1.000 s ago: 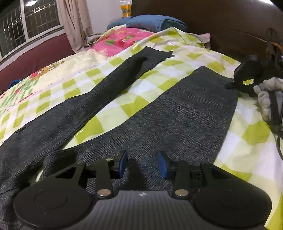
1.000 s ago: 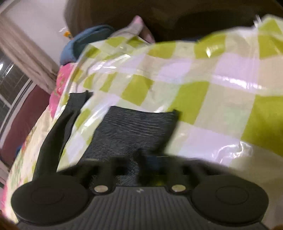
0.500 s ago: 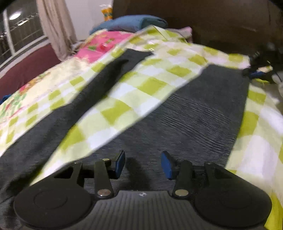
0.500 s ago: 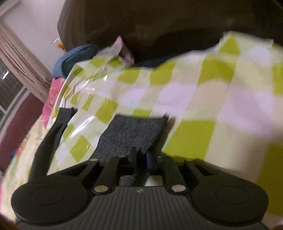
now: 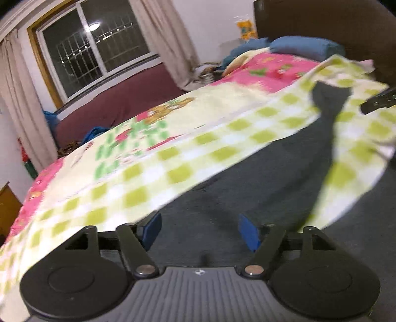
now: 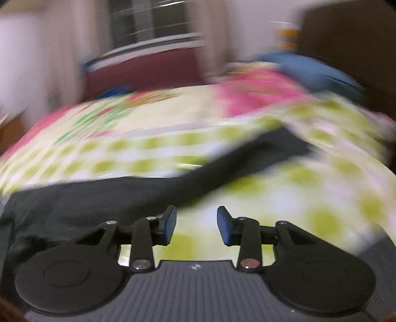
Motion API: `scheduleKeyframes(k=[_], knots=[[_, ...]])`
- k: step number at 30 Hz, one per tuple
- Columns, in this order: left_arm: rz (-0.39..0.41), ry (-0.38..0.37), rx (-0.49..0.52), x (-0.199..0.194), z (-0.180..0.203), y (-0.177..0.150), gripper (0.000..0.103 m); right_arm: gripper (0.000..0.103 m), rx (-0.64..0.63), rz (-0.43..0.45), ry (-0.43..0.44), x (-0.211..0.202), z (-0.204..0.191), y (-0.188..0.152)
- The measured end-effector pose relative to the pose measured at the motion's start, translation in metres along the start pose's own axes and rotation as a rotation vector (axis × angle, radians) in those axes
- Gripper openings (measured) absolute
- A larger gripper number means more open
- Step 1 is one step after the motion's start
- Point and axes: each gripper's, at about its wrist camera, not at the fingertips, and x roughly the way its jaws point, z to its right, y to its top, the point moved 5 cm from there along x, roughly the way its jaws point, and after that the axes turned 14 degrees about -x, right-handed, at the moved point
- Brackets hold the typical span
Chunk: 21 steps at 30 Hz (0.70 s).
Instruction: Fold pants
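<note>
Dark grey pants [image 5: 284, 168] lie spread on a green-and-white checked blanket [image 5: 173, 158] on the bed, legs running toward the headboard. My left gripper [image 5: 199, 230] is open and empty, low over the pants' upper part. In the blurred right wrist view the pants [image 6: 123, 195] stretch from lower left to upper right. My right gripper [image 6: 196, 224] is open and empty over the checked blanket [image 6: 297, 188], just right of a pant leg. A dark piece of the right gripper shows at the left wrist view's right edge [image 5: 381, 101].
A pink patterned bedspread [image 5: 267, 69] and blue pillows [image 5: 302, 47] lie near the dark headboard [image 5: 321, 22]. A window [image 5: 99, 44] with curtains and a maroon wall band stand to the left. A wooden cabinet [image 5: 7, 208] sits at the far left.
Both grippers have swung left toward the window side. My right gripper, shut at the leg hem half a second ago, is now open and empty. My left gripper has opened wider.
</note>
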Motion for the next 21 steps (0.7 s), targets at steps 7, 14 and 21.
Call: scheduleKeyframes(k=[7, 14, 21], knots=[[-0.167, 0.035, 0.044, 0.069, -0.09, -0.004, 0.086, 0.043, -0.455, -0.165, 0.223, 0.143, -0.098, 0.08], [-0.33, -0.112, 0.062, 0.115, -0.121, -0.005, 0.086, 0.045, -0.605, -0.362, 0.375, 0.2, -0.122, 0.086], [-0.415, -0.172, 0.01, 0.142, -0.139, -0.01, 0.1, 0.059, -0.609, -0.452, 0.46, 0.225, -0.117, 0.085]])
